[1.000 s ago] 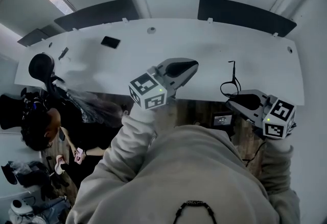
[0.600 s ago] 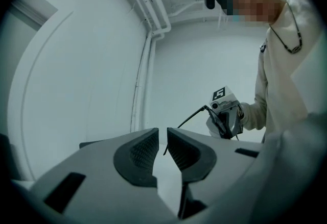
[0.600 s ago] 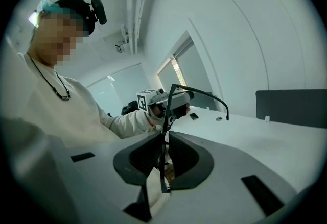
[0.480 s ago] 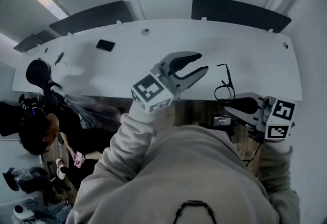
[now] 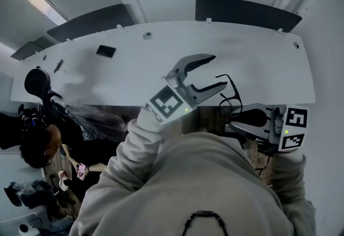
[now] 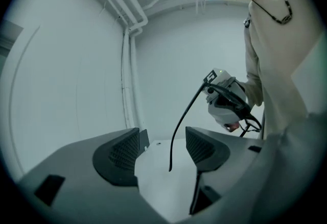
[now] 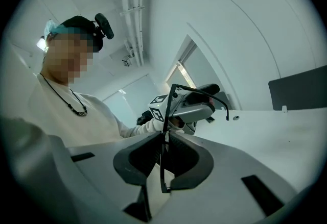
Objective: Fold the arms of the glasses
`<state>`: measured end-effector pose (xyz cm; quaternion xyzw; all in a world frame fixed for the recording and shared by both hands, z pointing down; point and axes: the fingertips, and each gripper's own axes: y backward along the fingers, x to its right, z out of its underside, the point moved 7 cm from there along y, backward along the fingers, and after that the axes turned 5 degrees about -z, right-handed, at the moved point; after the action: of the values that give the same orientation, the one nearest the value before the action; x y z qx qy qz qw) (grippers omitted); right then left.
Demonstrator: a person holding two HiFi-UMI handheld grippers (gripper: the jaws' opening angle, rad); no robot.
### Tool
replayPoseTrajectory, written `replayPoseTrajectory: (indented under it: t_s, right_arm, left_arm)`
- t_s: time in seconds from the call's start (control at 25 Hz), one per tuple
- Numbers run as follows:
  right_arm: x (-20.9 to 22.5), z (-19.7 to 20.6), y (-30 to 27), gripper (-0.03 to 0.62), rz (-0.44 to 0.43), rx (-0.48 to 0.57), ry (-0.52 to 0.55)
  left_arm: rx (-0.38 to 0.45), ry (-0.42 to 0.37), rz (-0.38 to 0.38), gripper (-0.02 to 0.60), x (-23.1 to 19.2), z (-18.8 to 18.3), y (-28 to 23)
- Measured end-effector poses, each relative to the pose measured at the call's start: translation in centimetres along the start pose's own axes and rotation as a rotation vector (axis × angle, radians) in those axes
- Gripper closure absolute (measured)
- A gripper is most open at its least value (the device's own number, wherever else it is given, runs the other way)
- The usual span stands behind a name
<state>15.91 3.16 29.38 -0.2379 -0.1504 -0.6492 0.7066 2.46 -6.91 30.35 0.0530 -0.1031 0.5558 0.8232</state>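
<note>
left gripper view: has just been opening and now stands wide apart at the left gripper [image 6: 162, 152], with one thin arm of the glasses [image 6: 180, 121] hanging between the pads [image 6: 122, 152] and touching neither. over at the right gripper [image 7: 163, 155], pinches the front of the frame edge-on, jaws nearly together, and holds the glasses up in the air near the front edge of the bench [image 5: 107, 71].

could go wrong in a few ways, as a judgement: closing off-centre on so thin an arm may bend it or flick it sideways instead of turning it at the hinge; pushing against that narrow pinch may twist the frame loose and drop it past the bench edge; forcing against the hinge stop may strain it.

for writing: finds nothing readable, only square black-and-white markers [image 5: 169, 105] on the gripper cubes.
</note>
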Motion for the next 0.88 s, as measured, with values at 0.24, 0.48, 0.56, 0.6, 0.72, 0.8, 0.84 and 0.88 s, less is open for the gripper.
replayPoseTrajectory:
  t_s: [0.24,0.48,0.56,0.6,0.72,0.8,0.84,0.88]
  right_arm:
    - [-0.8,-0.7,0.7,0.533,-0.066,0.038,-0.010]
    - [-1.0,-0.9,1.3,0.534,-0.073,0.046,0.004]
    - [-1.1,-1.1,1.4,0.534,-0.070,0.048,0.013]
    - [-1.2,-1.2,1.5,0.534,-0.068,0.050,0.014]
    - [-1.2,-1.4,1.7,0.534,-0.066,0.055,0.016]
    - [-1.1,-1.3,1.8,0.534,-0.065,0.054,0.021]
    - [-1.1,-1.3,1.8,0.534,-0.063,0.052,0.026]
    - [-1.1,-1.4,1.9,0.534,-0.061,0.050,0.034]
  left_arm:
    - [-0.016,-0.066,0.002,0.320,0.2,0.2,-0.4]
    - [-0.035,-0.139,0.056,0.563,2.2,-0.5,-1.6]
    - [-0.026,-0.130,0.051,0.563,2.0,-0.9,-1.7]
    - [-0.024,-0.128,0.045,0.563,1.9,-1.0,-1.7]
    - [-0.022,-0.121,0.036,0.563,1.8,-1.1,-1.6]
    - [-0.019,-0.107,0.035,0.563,1.9,-1.1,-1.7]
    - [-0.017,-0.098,0.036,0.563,1.9,-1.1,-1.7]
    - [-0.014,-0.089,0.038,0.563,2.0,-1.0,-1.7]
